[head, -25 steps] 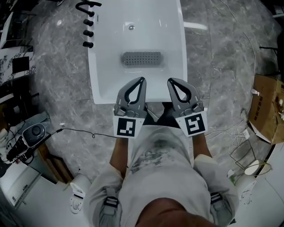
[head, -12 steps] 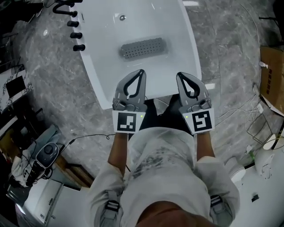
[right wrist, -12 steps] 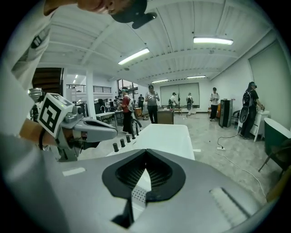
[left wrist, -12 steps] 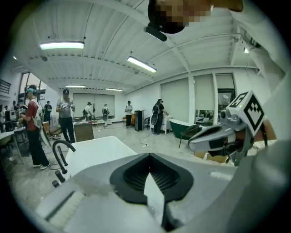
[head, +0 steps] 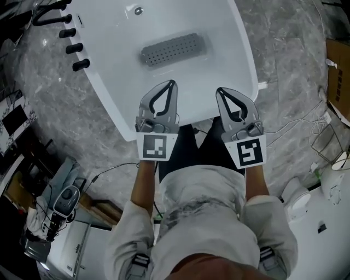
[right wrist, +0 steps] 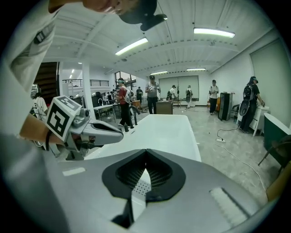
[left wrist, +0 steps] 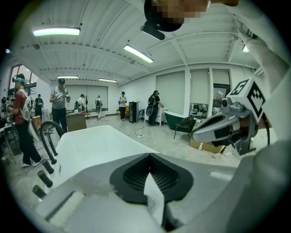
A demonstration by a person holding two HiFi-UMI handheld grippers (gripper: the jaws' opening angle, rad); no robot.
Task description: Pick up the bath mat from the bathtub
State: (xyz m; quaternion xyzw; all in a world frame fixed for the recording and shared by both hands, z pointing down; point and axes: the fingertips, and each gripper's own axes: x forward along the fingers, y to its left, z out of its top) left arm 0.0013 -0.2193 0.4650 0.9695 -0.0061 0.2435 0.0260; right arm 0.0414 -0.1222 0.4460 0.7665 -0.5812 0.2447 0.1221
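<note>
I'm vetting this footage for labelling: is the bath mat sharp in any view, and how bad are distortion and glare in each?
Head view: evenly lit, the bath mat is sharp, its holes readable against the white bathtub; edges bow and the corners go dark. Left gripper view: heavy fisheye inside a black ring, ceiling light strips blown out, no mat visible. Right gripper view: same fisheye, the near jaws look soft.

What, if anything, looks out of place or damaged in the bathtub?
Nothing stands out. The grey bath mat lies flat and crosswise on the floor of the white bathtub, apart from the drain; no spill or damage shows.
</note>
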